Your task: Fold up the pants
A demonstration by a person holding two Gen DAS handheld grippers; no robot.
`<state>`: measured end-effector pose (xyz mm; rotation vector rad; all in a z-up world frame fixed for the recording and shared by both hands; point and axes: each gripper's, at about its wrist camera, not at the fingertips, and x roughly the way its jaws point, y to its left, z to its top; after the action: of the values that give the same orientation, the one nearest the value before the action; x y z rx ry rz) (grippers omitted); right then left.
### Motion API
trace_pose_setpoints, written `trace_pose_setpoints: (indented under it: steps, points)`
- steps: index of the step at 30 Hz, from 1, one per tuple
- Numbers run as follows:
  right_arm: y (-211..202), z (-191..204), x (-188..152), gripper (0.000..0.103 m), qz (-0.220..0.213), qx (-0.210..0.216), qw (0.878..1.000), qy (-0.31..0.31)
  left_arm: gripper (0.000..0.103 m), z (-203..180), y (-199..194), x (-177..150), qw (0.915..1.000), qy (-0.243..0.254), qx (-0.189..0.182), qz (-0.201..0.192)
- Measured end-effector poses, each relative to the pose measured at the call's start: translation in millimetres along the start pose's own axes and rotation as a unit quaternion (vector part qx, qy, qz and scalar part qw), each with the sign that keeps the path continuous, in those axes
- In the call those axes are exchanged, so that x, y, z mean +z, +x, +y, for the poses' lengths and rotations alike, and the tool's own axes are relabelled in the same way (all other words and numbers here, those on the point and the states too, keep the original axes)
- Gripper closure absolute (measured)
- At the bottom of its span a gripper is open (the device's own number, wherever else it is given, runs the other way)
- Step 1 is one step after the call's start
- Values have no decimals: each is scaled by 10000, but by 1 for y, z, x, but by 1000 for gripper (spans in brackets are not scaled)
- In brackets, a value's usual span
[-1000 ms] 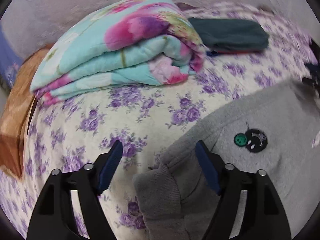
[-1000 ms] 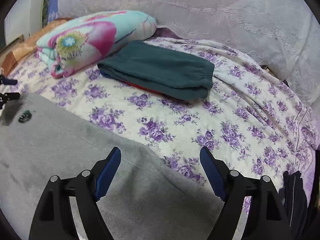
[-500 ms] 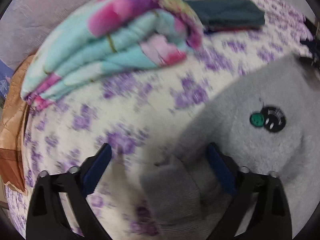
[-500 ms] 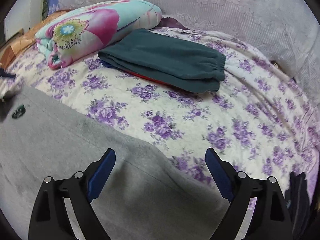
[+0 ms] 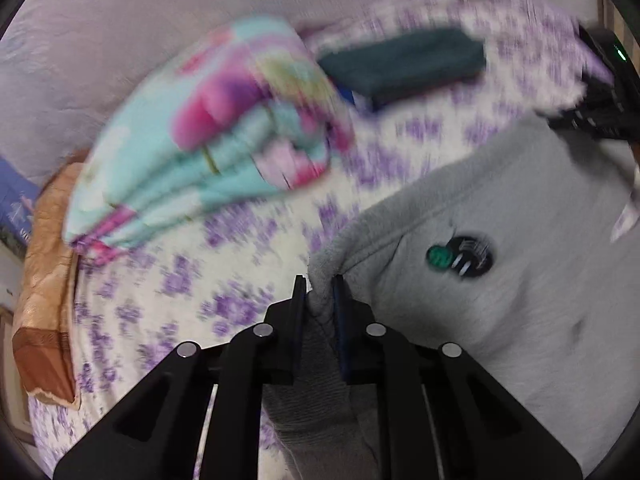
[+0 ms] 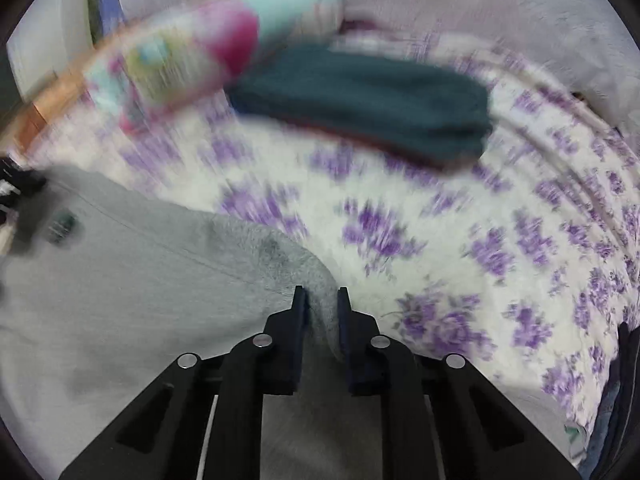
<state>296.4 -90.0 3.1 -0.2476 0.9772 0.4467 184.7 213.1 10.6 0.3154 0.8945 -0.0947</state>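
Grey fleece pants (image 5: 500, 300) with a small dark and green badge (image 5: 460, 258) lie on a bed with a purple flowered sheet (image 5: 200, 280). My left gripper (image 5: 319, 284) is shut on the pants' ribbed edge, with grey cloth pinched between the fingers. In the right wrist view the same grey pants (image 6: 140, 280) spread to the left. My right gripper (image 6: 321, 296) is shut on a fold at their far edge. Both views are blurred by motion.
A folded turquoise and pink flowered quilt (image 5: 208, 140) lies at the back left. Folded dark green clothes (image 6: 360, 96) lie behind the pants. A pale curtain (image 5: 160, 20) hangs behind the bed. An orange-brown cover (image 5: 44, 280) lies along the left edge.
Both grippers were open over the pants' edge; now both have shut on the grey cloth. Both views have shifted and blurred.
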Motion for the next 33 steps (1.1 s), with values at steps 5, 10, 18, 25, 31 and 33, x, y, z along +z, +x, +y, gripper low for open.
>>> trace_pose_setpoints:
  steps: [5,10,18,25,31,33]
  points:
    - [-122,2,-48,88,-901,832,9923,-172,91,-7,-109,-15,9935,-22,-209,-1122]
    - [-153,43,-145,85,-503,1363,9862,-801,90,-33,-164,-76,9900,135,-268,-1381]
    - [-93,77,-203,53,467,1379,9843,-999,55,-64,-132,-154,9991,-250,-306,-152]
    - [-150,43,-183,26,-314,1558,9863,-446,10,-51,-191,-158,9927,-898,-439,-677]
    - [-137,-15,-145,19,-528,-178,9934,1005,7,-67,-186,-104,9894,-1151,134,-878]
    - [-118,-26,-131,19,-308,-598,9889,1325,7,-75,-157,-90,9898,-1299,76,-581]
